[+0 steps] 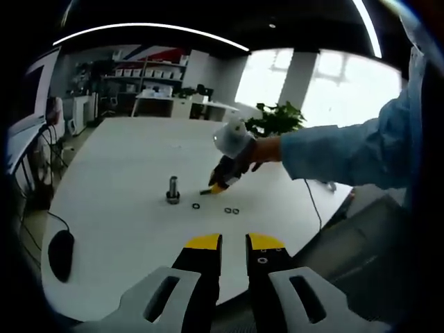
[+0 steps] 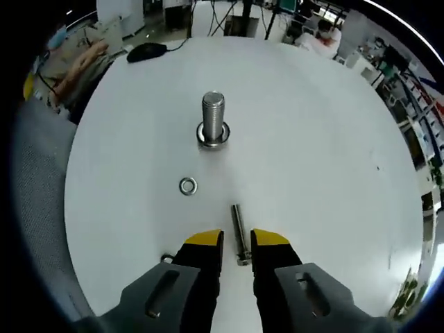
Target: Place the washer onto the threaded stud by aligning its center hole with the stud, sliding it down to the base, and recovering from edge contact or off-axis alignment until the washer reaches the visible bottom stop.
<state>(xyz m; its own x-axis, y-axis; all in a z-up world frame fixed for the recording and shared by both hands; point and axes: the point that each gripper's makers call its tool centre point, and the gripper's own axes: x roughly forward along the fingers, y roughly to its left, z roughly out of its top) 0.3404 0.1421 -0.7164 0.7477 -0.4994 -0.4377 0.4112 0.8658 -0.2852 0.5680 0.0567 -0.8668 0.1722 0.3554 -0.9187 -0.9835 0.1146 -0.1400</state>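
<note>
Right gripper (image 2: 236,239) hangs low over the white table (image 2: 333,173), jaws narrow, holding nothing, a loose steel bolt (image 2: 238,232) lying flat just ahead between the tips. Beyond, slightly left, the washer (image 2: 187,186): small flat metal ring, light, stiff, slippery, best pinched across its rim. Farther stands the upright threaded stud (image 2: 213,118). Left gripper (image 1: 234,243) is well back, jaws narrow, empty.

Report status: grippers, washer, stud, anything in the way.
Left gripper open, held back, empty. Right gripper open, low over table. Washer loose, short of stud. Slim bolt lies between right jaws.
</note>
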